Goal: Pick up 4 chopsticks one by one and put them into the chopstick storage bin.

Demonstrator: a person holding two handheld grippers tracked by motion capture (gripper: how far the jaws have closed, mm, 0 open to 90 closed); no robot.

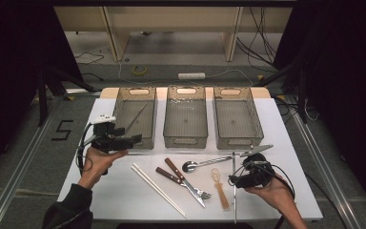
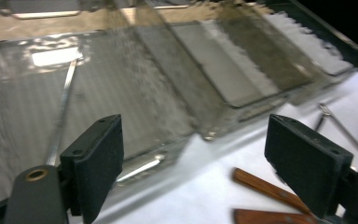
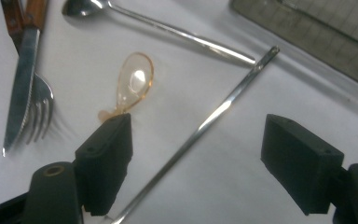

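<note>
Black jaws of the right hand-held gripper [image 3: 193, 163] stand spread wide with nothing between them, low over a thin metal chopstick [image 3: 200, 126] that lies slanted on the white desk [image 3: 242, 186]. Just beyond its left jaw sits a small amber plastic spoon [image 3: 133, 81], then a fork [image 3: 39, 109] and a serrated knife [image 3: 21, 84] with wooden handles, and a steel spoon [image 3: 168, 28] farther off.

On the other side, the left hand-held gripper [image 2: 193, 163] is likewise spread and empty, held at the near rim of the left clear bin [image 1: 133, 117]. One metal chopstick [image 2: 60, 116] lies inside that bin. Two more clear bins, the middle bin [image 1: 186, 119] and the right bin [image 1: 238, 119], stand beside it in a row. A pair of white chopsticks [image 1: 158, 189] lies near the desk's front edge, left of the knife.
</note>
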